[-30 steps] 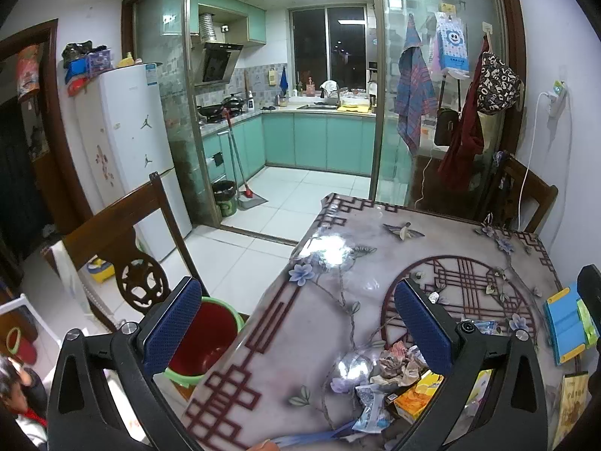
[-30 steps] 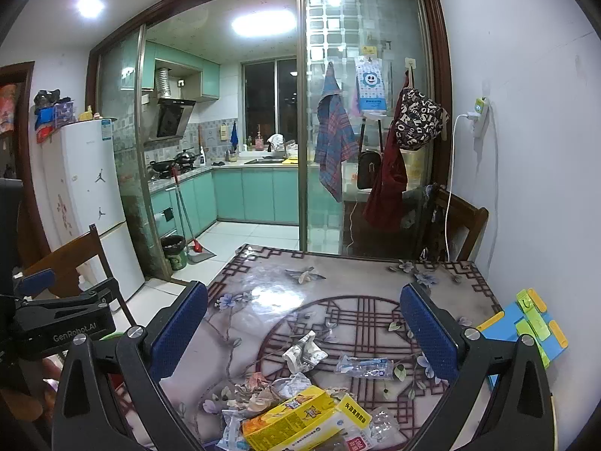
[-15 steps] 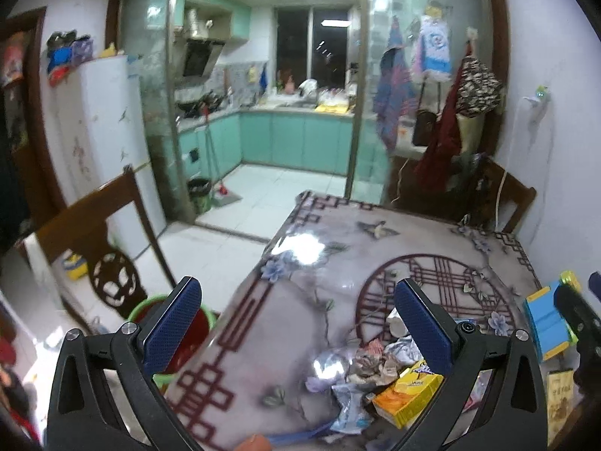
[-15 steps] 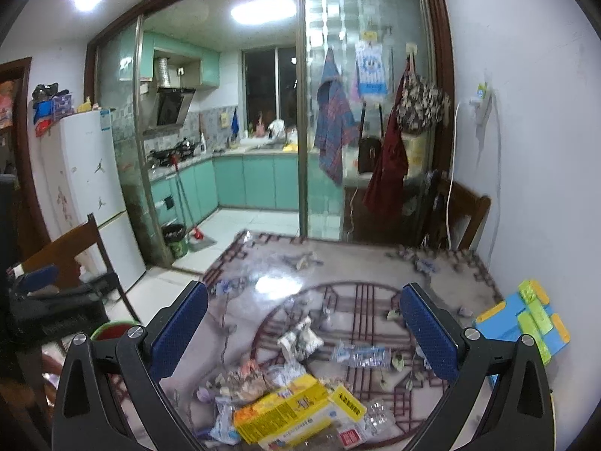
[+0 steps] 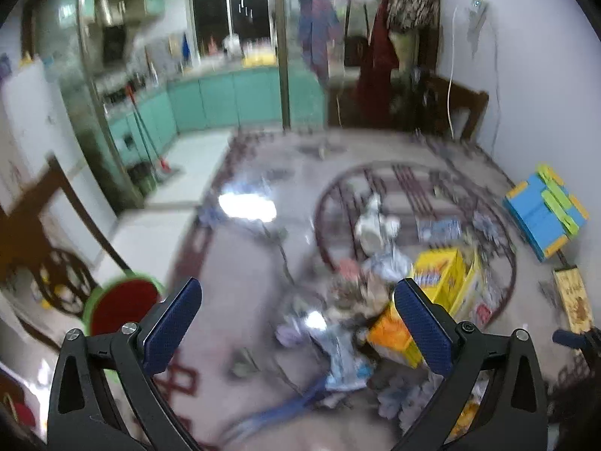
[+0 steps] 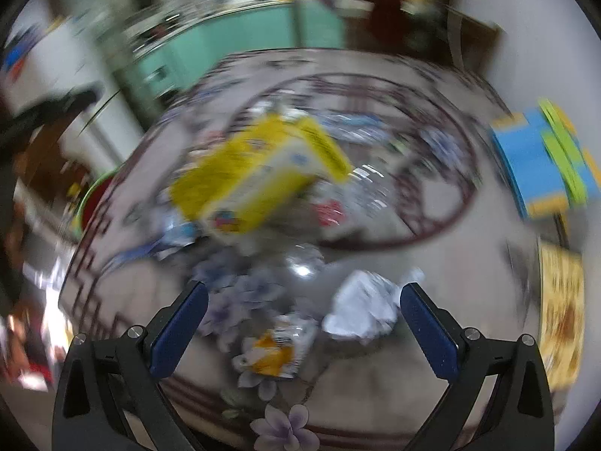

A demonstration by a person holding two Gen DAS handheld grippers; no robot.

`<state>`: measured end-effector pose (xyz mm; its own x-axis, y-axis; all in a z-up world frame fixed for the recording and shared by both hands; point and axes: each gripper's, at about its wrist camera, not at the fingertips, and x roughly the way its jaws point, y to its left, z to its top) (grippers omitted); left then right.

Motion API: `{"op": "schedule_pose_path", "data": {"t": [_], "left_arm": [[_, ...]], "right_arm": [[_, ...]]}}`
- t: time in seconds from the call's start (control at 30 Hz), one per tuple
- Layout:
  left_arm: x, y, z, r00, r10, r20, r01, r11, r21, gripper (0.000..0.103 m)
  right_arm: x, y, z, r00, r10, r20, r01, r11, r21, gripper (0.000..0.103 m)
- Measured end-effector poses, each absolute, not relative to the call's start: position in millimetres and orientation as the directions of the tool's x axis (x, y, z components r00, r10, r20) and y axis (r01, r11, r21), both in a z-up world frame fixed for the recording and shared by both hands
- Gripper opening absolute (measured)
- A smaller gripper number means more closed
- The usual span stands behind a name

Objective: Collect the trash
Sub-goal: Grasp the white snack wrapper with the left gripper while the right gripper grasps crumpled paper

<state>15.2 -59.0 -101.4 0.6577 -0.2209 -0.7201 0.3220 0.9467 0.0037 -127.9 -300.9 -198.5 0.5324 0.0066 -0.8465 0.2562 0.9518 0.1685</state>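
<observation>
1. Trash: crumpled white paper wad [image 6: 362, 314] and small orange-and-white wrapper [image 6: 278, 349] lie on the patterned glossy surface [image 6: 432, 394] between the right gripper [image 6: 303, 329] fingers, spread wide, empty.
2. Likely light, soft, crushable; pinch the wad's bulk.
3. Left gripper [image 5: 296, 325] also open, above the scattered wrapper pile [image 5: 349, 323]; red bucket with green rim [image 5: 120, 302] off the surface's edge.

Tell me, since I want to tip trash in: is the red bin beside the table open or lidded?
Open: the red bin shows its bare red inside within a green rim, with no lid in view.
</observation>
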Motion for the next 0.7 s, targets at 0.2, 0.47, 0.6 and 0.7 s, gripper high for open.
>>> {"op": "schedule_pose_path", "data": {"t": [0.2, 0.47, 0.6, 0.7], "left_arm": [[17, -47, -151, 0.542, -0.187, -0.819, 0.260, 0.964, -0.048, 0.103], [12, -50, -181, 0.444, -0.221, -0.868, 0.321, 0.944, -0.076, 0.103], [19, -67, -200, 0.379, -0.271, -0.885, 0.363, 0.923, -0.127, 0.102], [25, -83, -221, 0.323, -0.257, -0.911, 0.400, 0.909, -0.115, 0.090]], "right_arm": [[-105, -336, -244, 0.433, 0.031, -0.901, 0.376, 0.902, 0.212, 0.102], [-89, -349, -265, 0.417, 0.074, -0.906, 0.349, 0.907, 0.235, 0.047], [-87, -346, -243, 0.471, 0.057, -0.880, 0.336, 0.911, 0.239, 0.047], [-85, -343, -223, 0.504, 0.033, -0.863, 0.326, 0.918, 0.226, 0.047]]}}
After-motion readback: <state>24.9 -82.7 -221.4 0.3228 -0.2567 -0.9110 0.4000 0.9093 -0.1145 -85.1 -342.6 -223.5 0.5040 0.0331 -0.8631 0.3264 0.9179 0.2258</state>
